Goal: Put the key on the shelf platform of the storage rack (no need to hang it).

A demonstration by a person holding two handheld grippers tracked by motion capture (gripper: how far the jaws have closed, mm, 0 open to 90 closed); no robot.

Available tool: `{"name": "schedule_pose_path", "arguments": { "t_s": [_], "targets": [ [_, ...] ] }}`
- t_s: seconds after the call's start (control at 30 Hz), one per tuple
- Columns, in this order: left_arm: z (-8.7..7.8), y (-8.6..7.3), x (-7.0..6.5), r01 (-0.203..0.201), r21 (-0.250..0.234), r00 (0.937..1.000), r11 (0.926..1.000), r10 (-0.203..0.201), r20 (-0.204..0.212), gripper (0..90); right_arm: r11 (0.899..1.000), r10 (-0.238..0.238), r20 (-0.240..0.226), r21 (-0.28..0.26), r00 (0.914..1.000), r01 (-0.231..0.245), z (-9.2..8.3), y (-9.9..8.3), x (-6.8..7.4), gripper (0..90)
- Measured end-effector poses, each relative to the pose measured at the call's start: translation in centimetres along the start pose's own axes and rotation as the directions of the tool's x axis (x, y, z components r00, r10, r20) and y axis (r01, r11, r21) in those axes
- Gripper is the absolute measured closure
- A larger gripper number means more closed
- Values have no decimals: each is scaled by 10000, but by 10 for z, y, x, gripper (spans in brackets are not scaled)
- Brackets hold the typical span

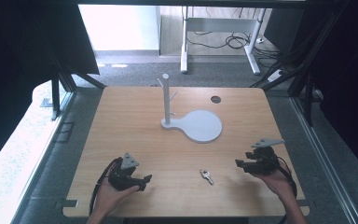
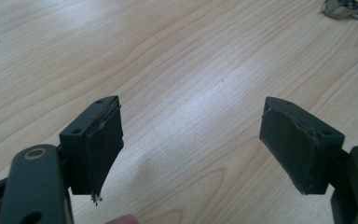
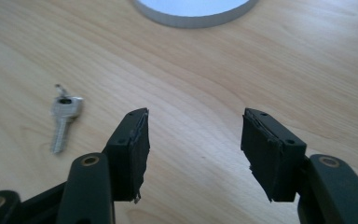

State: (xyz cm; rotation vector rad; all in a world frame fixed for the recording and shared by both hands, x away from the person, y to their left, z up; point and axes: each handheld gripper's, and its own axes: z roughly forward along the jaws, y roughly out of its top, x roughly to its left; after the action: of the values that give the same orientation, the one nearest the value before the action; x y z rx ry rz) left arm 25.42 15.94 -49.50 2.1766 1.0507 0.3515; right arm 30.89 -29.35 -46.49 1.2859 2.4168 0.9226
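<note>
Here you have one wooden table [image 1: 135, 140] carrying one small silver key [image 1: 206, 176], which lies flat near the front edge between your two grippers, and one grey stand [image 1: 192, 122] made of a single upright post with short pegs on a round base, farther back at the middle. Your left gripper [image 1: 142, 180] rests low at the front left and your right gripper [image 1: 243, 164] at the front right, each with its jaws spread apart and holding nothing, both well apart from the key. No writing or brand can be read on anything.
</note>
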Motion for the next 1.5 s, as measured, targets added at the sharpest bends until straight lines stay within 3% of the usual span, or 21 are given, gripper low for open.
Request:
{"name": "schedule_pose_path", "arguments": {
  "t_s": [0.07, 0.13, 0.17, 0.2, 0.33, 0.57, 0.93, 1.37, 1.5],
  "targets": [
    [-1, 0, 0, -9, -133, 9999, 9999, 11, 132, 218, 9983, -200, -109, 547, 9997, 206, -1, 10, 8, 441],
    [-2, 0, 0, 0, -150, 9999, 9999, 2, 170, 218, 9969, -385, -180, 683, 9991, 397, -1, 14, 12, 446],
    [-2, 0, 0, -10, -150, 9998, 9999, 13, 209, 219, 9912, -727, -178, 1099, 9972, 742, 0, 21, 21, 448],
    [-3, 0, -1, -29, -154, 9998, 9999, 32, 217, 219, 9912, -727, -178, 1099, 9972, 742, 0, 21, 21, 448],
    [-4, 2, -3, -70, -217, 9997, 9997, 75, 241, 219, 9732, -1073, -278, 2014, 9938, 1107, 3, 39, 38, 460],
    [-1, 1, -5, -140, -90, 9997, 9999, 142, 215, 219, 9478, -1302, -732, 2836, 9888, 1458, 14, 55, 55, 481],
    [-8, -3, -3, 27, -220, 10000, 9998, -27, -7, 220, 9196, -1553, -1212, 3449, 9804, 1883, 42, 66, 71, 535],
    [-8, -3, -1, 45, -223, 10000, 9997, -46, -34, 220, 9093, -1617, -1575, 3598, 9742, 2091, 55, 72, 81, 588],
    [-7, -3, -4, -6, -165, 10000, 9999, 5, -53, 220, 9032, -1822, -1755, 3590, 9675, 2352, 56, 72, 86, 605]
  ]
}}
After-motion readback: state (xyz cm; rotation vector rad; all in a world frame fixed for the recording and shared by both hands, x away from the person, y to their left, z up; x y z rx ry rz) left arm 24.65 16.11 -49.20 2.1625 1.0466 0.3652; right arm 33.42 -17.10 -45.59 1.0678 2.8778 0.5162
